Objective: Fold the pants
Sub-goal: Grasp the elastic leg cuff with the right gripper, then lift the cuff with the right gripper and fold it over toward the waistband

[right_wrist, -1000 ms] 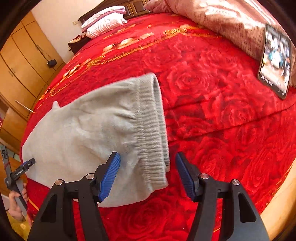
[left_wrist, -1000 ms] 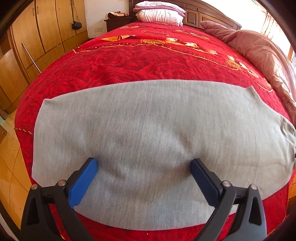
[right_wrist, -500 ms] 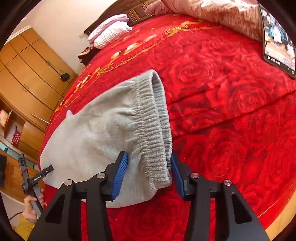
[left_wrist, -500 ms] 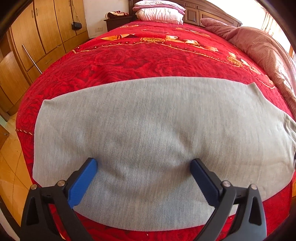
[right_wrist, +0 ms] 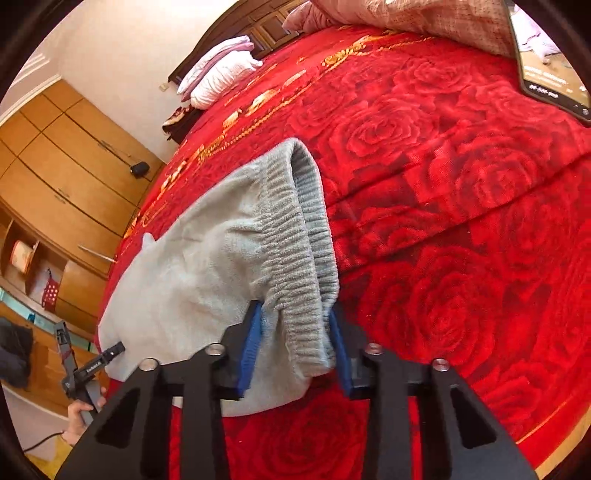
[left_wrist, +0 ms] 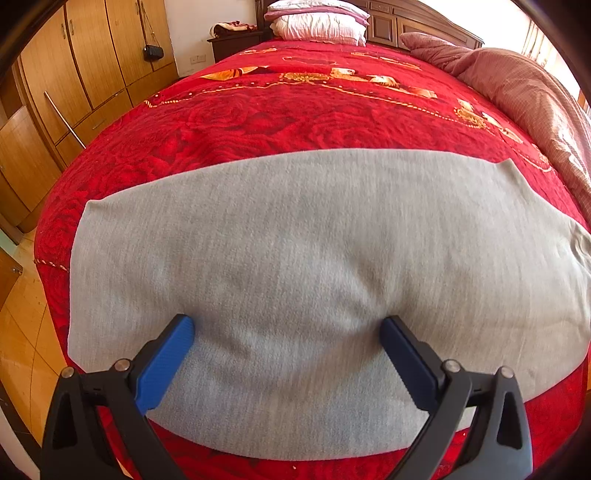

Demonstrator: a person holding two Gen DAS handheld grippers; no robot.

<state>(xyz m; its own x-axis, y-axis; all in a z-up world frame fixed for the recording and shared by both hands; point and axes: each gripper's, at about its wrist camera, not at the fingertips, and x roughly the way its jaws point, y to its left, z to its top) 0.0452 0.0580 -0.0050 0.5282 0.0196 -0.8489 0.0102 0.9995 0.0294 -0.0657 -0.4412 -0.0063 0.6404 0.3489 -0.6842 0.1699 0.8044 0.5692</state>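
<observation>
Grey pants lie flat across the near end of a bed with a red rose bedspread. My left gripper is open, its blue pads resting on the cloth of the leg part near the front edge. In the right wrist view the ribbed waistband is raised off the bed. My right gripper is shut on the near corner of the waistband. The left gripper also shows in the right wrist view, at the pants' far end.
White pillows lie at the headboard. A pink quilt lies along the bed's right side. A tablet rests on the bed at the far right. Wooden wardrobes stand left of the bed.
My right gripper moved in on the waistband and closed on it, lifting it a little. My left gripper stayed open on the cloth and barely moved.
</observation>
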